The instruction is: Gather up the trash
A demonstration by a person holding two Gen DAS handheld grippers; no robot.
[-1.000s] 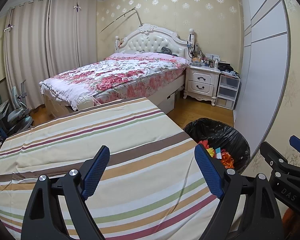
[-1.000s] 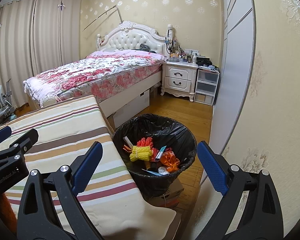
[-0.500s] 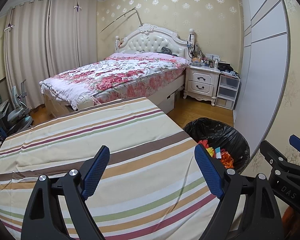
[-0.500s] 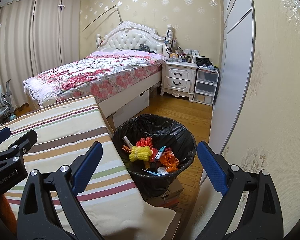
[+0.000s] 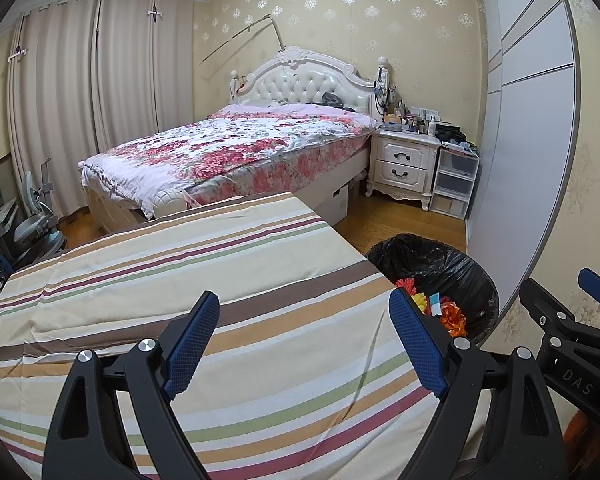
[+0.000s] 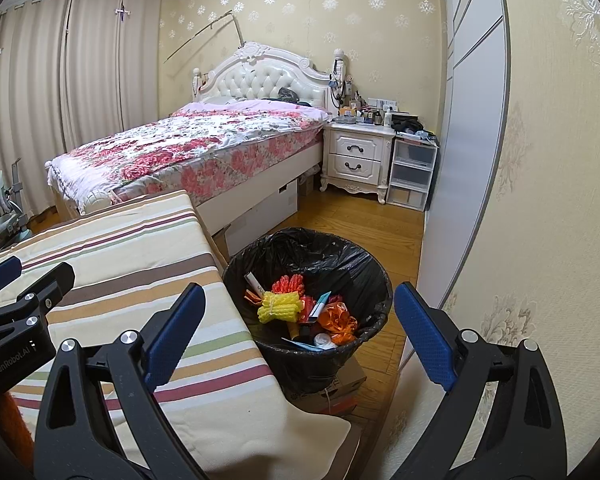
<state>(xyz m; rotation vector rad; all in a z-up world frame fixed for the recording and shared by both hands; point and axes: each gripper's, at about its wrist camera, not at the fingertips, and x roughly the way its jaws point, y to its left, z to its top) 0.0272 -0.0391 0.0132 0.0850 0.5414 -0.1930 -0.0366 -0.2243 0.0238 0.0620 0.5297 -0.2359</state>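
Observation:
A black-bagged trash bin stands on the floor right of a striped cloth-covered table. It holds trash: a yellow foam net, an orange foam net, orange crumpled wrap and paper scraps. The bin also shows in the left wrist view. My left gripper is open and empty over the striped table. My right gripper is open and empty, above the table's right edge and the bin. Each gripper shows at the edge of the other's view.
A bed with a floral quilt stands behind the table. A white nightstand and plastic drawers stand by a grey wardrobe. A cardboard box sits under the bin. Wooden floor lies between bed and wardrobe.

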